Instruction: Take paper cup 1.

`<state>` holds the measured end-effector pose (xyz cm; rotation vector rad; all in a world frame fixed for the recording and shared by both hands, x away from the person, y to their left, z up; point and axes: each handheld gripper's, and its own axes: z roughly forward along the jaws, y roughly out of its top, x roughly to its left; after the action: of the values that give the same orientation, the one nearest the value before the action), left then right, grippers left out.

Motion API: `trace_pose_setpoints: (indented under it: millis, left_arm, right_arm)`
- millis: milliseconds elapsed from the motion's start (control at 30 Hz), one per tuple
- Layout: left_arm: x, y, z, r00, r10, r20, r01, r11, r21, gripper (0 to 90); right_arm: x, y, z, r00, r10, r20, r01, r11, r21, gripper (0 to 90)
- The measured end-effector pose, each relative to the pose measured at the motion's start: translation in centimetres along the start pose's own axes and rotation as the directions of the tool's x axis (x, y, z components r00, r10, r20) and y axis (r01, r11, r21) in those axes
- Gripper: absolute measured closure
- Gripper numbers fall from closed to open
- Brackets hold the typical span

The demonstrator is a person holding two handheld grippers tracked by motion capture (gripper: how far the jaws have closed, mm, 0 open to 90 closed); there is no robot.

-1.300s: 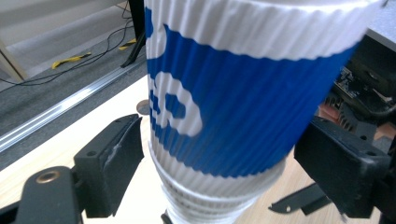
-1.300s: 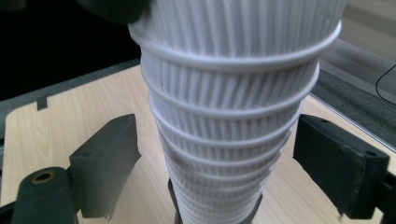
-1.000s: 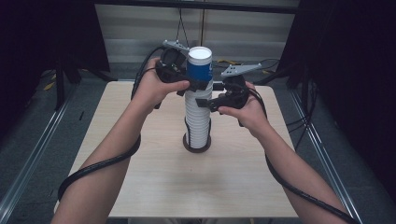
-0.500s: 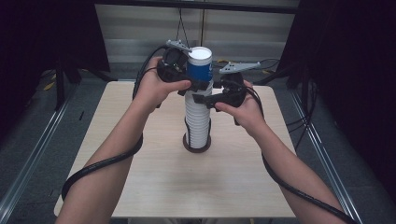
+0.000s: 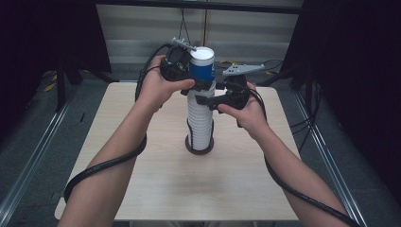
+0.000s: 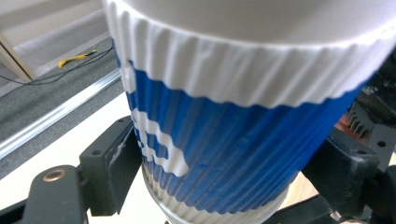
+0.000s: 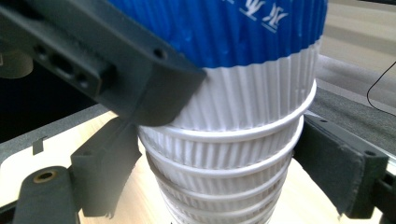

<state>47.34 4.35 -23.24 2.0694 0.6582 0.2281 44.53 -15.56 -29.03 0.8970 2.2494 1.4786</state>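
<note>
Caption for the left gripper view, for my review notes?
Left tongs closing around the blue cup atop the white stack.

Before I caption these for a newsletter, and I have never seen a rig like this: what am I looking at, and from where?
No machine here: a person holds a hand-held two-jaw gripper in each hand. The wide picture is from a fixed camera above the person's side of the table. The two close-ups come from cameras riding on the grippers. On the table stands a tall stack of white ribbed cups topped by a blue cup. The left gripper has the blue cup between its jaws, which have just been closing. The right gripper flanks the white cups just below. Whether either pair presses yet, I cannot tell.
</note>
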Motion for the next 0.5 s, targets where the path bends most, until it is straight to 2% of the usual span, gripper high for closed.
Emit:
trace_pose_setpoints:
  millis: [500]
  left_arm:
    - [0.02,0.24,-0.29,0.9999,-0.015,0.0,0.015,0.9998,-0.01,19.2]
  right_arm:
    - [0.1,-0.26,-0.02,0.9998,-0.02,0.008,0.02,1.0,-0.008,14.7]
